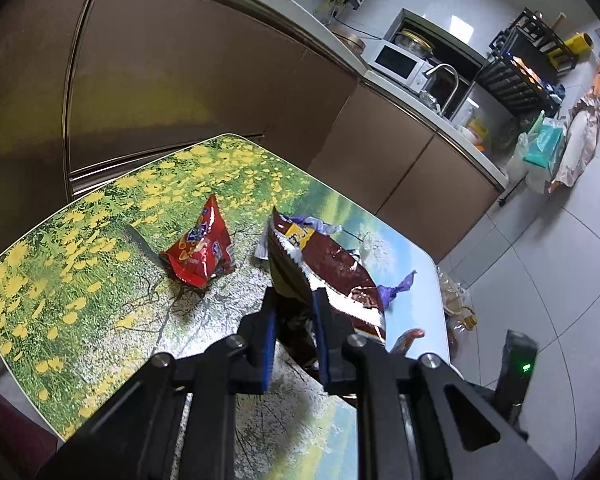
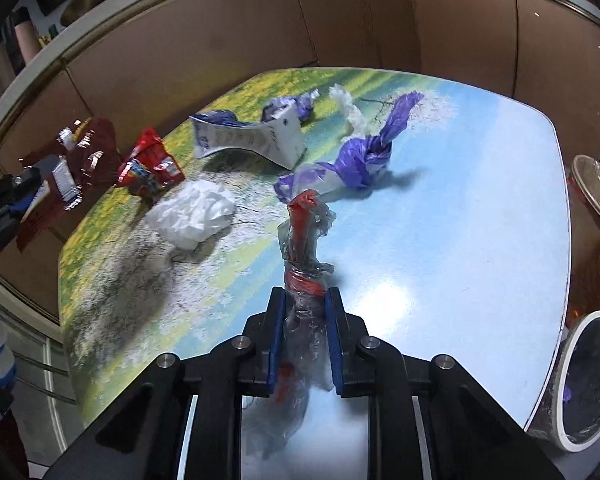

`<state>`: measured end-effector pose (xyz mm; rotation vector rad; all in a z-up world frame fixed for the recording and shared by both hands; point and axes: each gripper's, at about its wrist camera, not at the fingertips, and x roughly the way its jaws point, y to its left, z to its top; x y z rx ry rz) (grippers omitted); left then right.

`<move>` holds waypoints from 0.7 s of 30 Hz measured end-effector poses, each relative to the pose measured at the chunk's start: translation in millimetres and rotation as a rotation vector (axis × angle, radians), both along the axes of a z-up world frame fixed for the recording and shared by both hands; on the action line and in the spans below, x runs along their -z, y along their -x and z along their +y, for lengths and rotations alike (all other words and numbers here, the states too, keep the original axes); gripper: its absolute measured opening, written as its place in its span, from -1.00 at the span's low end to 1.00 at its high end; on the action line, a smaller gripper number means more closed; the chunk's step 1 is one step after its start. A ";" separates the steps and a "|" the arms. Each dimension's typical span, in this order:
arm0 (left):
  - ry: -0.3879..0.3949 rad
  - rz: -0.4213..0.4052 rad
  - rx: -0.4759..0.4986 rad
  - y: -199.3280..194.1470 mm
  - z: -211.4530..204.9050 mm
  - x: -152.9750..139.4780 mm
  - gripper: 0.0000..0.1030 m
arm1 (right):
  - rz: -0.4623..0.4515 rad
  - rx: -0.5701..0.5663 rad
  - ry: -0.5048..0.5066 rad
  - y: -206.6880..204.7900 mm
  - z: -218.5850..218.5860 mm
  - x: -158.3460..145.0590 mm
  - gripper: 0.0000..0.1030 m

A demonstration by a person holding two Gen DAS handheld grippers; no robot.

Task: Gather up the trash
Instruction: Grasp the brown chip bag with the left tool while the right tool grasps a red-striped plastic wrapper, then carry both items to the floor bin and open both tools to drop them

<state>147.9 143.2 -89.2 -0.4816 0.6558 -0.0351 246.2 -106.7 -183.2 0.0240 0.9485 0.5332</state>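
Note:
My left gripper [image 1: 294, 300] is shut on a dark red foil snack bag [image 1: 328, 268] and holds it above the flower-print table [image 1: 80, 280]. A small red snack packet [image 1: 202, 250] lies on the table to its left. My right gripper [image 2: 305, 300] is shut on a clear and red plastic wrapper [image 2: 306, 240] above the table's blue part [image 2: 480, 220]. In the right wrist view the left gripper and its dark red bag [image 2: 60, 176] show at the far left. A crumpled white tissue [image 2: 192, 214], a purple plastic bag [image 2: 364, 156], a white and blue pouch [image 2: 260, 138] and the red packet [image 2: 150, 168] lie on the table.
A bin with a white rim [image 2: 580, 380] stands below the table's right edge, with an orange-lined bin [image 2: 596, 200] beyond it. Brown cabinets [image 2: 260, 32] run behind the table. A microwave [image 1: 398, 60] and sink tap [image 1: 448, 80] sit on the counter. Bags [image 1: 576, 140] lie on the tiled floor.

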 end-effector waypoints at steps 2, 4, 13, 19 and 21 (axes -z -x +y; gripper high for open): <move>-0.011 0.001 0.007 3.6 -7.1 -3.7 -0.70 | -0.025 0.004 -0.044 7.8 -9.0 -12.1 -0.64; -0.029 -0.001 0.023 6.9 -18.2 -9.1 -0.70 | -0.050 0.012 -0.071 14.2 -18.5 -23.2 -0.64; -0.108 0.000 0.232 -9.0 -124.9 -27.1 -0.70 | -0.167 0.161 -0.139 45.8 -110.9 -63.4 -0.64; -0.148 0.033 0.454 -46.4 -239.3 -16.0 -0.70 | -0.186 0.389 -0.102 63.5 -213.0 -57.2 -0.64; -0.166 0.048 0.528 -59.8 -281.8 -8.0 -0.70 | -0.180 0.464 -0.081 67.0 -243.0 -50.4 -0.64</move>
